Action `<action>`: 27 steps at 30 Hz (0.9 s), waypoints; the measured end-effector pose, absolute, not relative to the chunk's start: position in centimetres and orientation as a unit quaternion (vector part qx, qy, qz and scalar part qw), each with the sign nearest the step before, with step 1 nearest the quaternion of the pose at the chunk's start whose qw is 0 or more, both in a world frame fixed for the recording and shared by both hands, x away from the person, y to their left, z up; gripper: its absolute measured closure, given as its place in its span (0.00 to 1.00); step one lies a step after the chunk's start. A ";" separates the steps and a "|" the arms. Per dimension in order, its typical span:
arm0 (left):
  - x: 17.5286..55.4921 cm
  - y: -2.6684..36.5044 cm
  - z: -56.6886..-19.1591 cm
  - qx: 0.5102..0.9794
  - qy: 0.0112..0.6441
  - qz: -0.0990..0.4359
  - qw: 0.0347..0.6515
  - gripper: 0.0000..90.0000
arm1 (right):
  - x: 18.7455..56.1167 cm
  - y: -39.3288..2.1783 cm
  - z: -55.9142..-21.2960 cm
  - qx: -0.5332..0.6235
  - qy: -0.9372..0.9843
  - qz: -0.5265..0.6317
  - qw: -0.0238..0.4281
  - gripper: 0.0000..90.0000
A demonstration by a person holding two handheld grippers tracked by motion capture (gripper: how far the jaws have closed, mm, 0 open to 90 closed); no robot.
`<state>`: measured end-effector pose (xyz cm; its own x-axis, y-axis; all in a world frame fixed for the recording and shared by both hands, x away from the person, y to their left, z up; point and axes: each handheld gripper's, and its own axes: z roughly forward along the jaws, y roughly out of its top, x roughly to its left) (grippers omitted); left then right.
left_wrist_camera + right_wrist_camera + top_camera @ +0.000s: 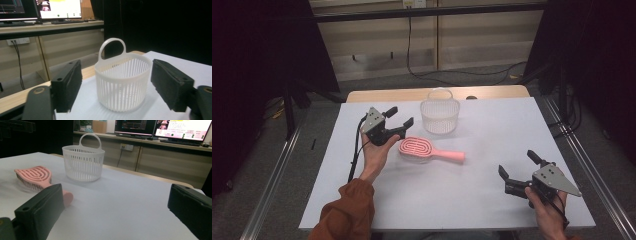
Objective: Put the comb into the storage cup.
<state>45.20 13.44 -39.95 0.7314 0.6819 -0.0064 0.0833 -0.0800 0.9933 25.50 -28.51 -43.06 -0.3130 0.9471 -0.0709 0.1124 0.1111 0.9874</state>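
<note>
1. Right gripper (518,169): nearest item, at the table's near right corner, well apart from the basket and to its near right. Held in the person's right hand (548,212), with a grey three-cornered plate on top. Jaws spread wide with nothing between them; released. In the right gripper view its two black jaws rise at the lower corners over bare white surface.

2. Table (492,205): white top, with a wooden strip showing along the far edge behind the basket. Bears all items below.

3. Left hand (376,150): comes in from the near edge on an orange-brown sleeve (346,212), to the near left of the basket.

4. Hairbrush (428,149): pink, lying flat just in front of the basket, on its near side. Oval vented head toward the left gripper, handle pointing away to the right. Untouched by either gripper. In the right gripper view (35,178) it lies left of the basket, its handle end partly behind that gripper's left jaw.

5. Left gripper (401,116): just left of the basket, raised off the table and aimed toward it. Jaws apart, gripping nothing; released. In the left gripper view the basket stands framed between the two black jaws, farther off, clear of both.

6. Basket (440,115): white, slatted, round, with a loop handle at its far rim. Upright near the table's far edge, about mid-width. Seen also in the left gripper view (122,82) and the right gripper view (83,165).
</note>
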 end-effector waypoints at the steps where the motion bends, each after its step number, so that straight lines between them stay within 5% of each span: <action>1: 45.2 13.4 -40.0 0.693 0.277 0.241 0.620 0.31 | 25.5 -28.5 -43.0 0.424 0.625 0.515 0.405 0.00; 27: 45.1 13.2 -40.8 0.712 0.283 0.210 0.608 1.00 | 25.5 -28.5 -43.1 0.421 0.627 0.516 0.404 0.00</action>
<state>45.14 13.19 -40.81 0.7515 0.6582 -0.0448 0.1476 -0.1015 0.9838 25.54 -28.46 -43.06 -0.3186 0.9452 -0.0719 0.1120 0.1129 0.9873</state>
